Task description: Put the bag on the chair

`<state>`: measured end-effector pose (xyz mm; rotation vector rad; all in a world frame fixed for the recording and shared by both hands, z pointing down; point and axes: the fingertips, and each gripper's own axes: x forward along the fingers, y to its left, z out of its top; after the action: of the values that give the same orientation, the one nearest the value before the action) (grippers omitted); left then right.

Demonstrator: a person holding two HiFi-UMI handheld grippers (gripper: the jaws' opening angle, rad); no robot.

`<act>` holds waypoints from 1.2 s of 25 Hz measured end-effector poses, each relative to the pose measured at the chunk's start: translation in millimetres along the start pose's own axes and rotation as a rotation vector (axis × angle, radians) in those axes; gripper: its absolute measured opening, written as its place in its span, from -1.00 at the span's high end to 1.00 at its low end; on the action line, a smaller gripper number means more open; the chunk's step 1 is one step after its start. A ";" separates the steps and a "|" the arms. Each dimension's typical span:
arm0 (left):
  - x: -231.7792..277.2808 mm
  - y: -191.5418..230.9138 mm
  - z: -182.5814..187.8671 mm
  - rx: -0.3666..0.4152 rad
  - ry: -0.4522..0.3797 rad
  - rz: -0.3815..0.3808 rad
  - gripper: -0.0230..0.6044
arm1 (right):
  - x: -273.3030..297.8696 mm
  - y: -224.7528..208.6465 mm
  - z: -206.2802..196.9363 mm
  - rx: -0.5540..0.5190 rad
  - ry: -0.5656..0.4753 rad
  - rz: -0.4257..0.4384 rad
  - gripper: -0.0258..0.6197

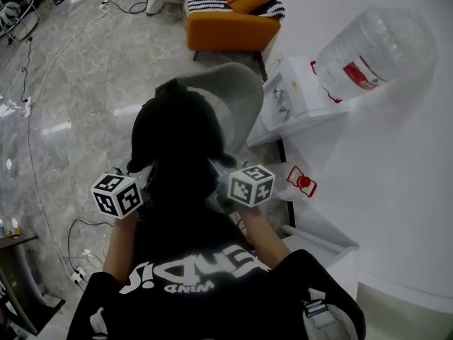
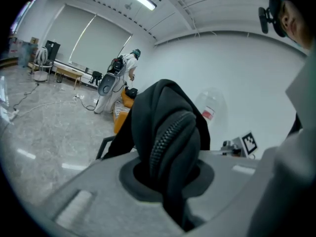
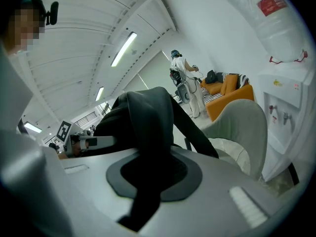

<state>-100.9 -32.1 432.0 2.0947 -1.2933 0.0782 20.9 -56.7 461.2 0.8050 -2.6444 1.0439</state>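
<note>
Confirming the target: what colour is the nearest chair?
Light grey chair, clearest in the right gripper view.

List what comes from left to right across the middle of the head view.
left gripper → black bag → right gripper → white water dispenser → clear water bottle. The grey chair overlaps the bag and the right gripper, so it is left out of the order.

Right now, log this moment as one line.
left tool: shut on bag | right tool: shut on bag | bag: held up, not yet on chair | chair: grey, ahead
</note>
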 end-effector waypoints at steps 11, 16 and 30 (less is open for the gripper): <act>56.2 43.5 28.6 0.030 0.084 -0.045 0.81 | 50.3 -49.1 29.0 0.056 -0.078 -0.051 0.81; 81.3 65.5 40.3 0.034 0.118 -0.056 0.81 | 73.3 -68.6 40.1 0.075 -0.075 -0.074 0.81; 158.1 123.0 50.3 0.010 0.195 -0.075 0.81 | 131.6 -136.5 55.0 0.113 -0.032 -0.114 0.81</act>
<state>-134.9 -218.3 514.7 2.0841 -1.1000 0.2501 -12.8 -231.6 546.5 0.9906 -2.5499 1.1679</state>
